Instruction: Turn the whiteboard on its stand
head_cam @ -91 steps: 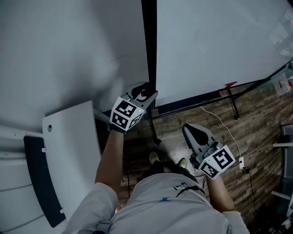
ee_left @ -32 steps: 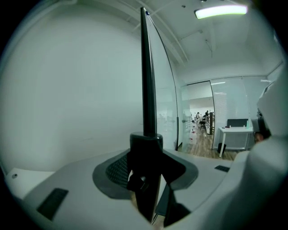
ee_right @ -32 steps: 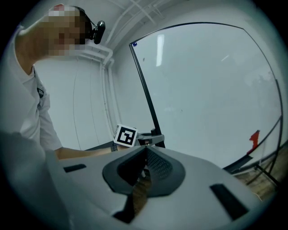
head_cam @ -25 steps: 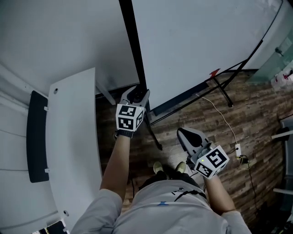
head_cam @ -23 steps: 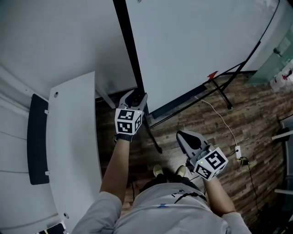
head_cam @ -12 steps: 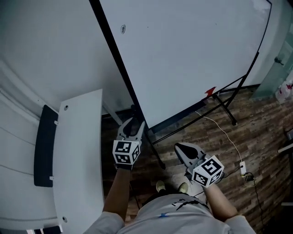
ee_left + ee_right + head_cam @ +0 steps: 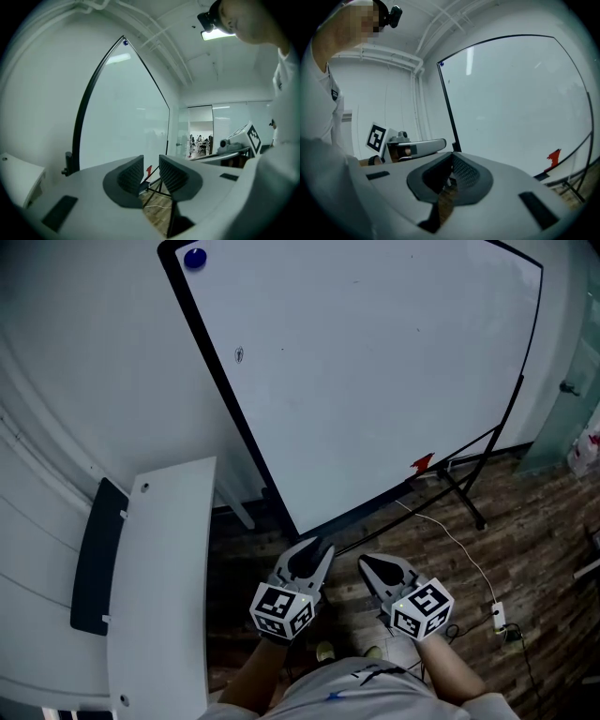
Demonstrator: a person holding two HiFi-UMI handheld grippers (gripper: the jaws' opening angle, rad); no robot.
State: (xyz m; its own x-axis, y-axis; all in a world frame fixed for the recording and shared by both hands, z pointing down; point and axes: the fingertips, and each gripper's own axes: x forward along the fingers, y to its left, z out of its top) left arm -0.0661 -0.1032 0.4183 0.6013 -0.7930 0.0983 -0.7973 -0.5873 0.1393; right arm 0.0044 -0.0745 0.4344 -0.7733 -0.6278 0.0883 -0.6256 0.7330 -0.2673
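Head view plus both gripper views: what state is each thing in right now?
whiteboard: upright on its stand, touched by neither gripper.
left gripper: fingers closing, nothing between them.
right gripper: fingers together, empty.
blue magnet: stuck at the whiteboard's top corner.

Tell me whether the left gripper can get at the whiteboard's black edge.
Probably yes. The left gripper hangs just short of the whiteboard at its lower corner, with nothing between them. Its jaws are closing on nothing, so they would need reopening.
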